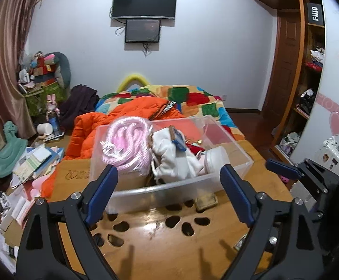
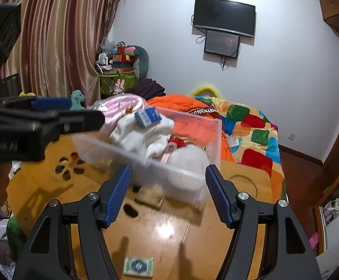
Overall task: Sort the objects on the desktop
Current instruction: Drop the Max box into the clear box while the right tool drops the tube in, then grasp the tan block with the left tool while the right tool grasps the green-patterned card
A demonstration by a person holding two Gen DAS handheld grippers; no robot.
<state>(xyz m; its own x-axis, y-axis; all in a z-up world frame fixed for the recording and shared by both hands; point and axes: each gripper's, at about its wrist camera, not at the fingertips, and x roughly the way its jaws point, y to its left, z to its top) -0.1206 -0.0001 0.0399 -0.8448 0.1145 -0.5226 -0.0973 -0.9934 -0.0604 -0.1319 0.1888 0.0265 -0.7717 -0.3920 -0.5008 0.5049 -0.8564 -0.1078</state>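
- The clear bin (image 1: 227, 137) of clutter sits on the wooden surface (image 1: 160, 240), against the bed.
- The left claw (image 1: 169, 193) gapes wide before the bin's near wall, gripping nothing.
- The right claw (image 2: 167, 193) stands partly open, empty.
- The bin's near wall blurs in the right view; a small tan item (image 2: 149, 196) under its edge is unclear.

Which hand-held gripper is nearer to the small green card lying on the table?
Right. The green card lies just below the right hand-held gripper, between its arms. The left hand-held gripper is away at the far left, beside the clear box.
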